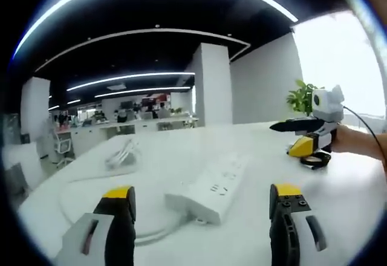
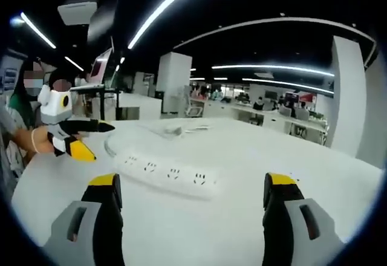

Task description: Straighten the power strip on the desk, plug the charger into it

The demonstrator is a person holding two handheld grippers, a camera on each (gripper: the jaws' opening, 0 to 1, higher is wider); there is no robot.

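Left gripper view: we saw the left gripper (image 1: pixel 202 202) with its jaws spread wide, yellow tips up, nothing between them, hovering over the white desk (image 1: pixel 175 151). The white power strip (image 1: pixel 208 187) lay flat on the desk just ahead of the jaws, angled so its near end pointed toward the near edge and its far end ran toward the middle. Its white cable (image 1: pixel 78 187) curved off the near end in a loop toward the left side of the desk. A small white charger with its cord (image 1: pixel 121 154) sat further back on the left, apart from the strip. The right gripper (image 1: pixel 311 136) came in near the right edge of the desk, held by a hand (image 1: pixel 357 142); we couldn't tell how its jaws stood from here. A green plant (image 1: pixel 300 97) stood behind it.

Right gripper view: the right gripper (image 2: pixel 190 199) was also spread open and empty above the desk (image 2: pixel 254 151). The power strip (image 2: pixel 169 174) lay crosswise just beyond the jaws, sockets up. The charger and cord (image 2: pixel 175 130) lay further back toward the far edge. The left gripper (image 2: pixel 75 136) showed at the left edge of the desk.
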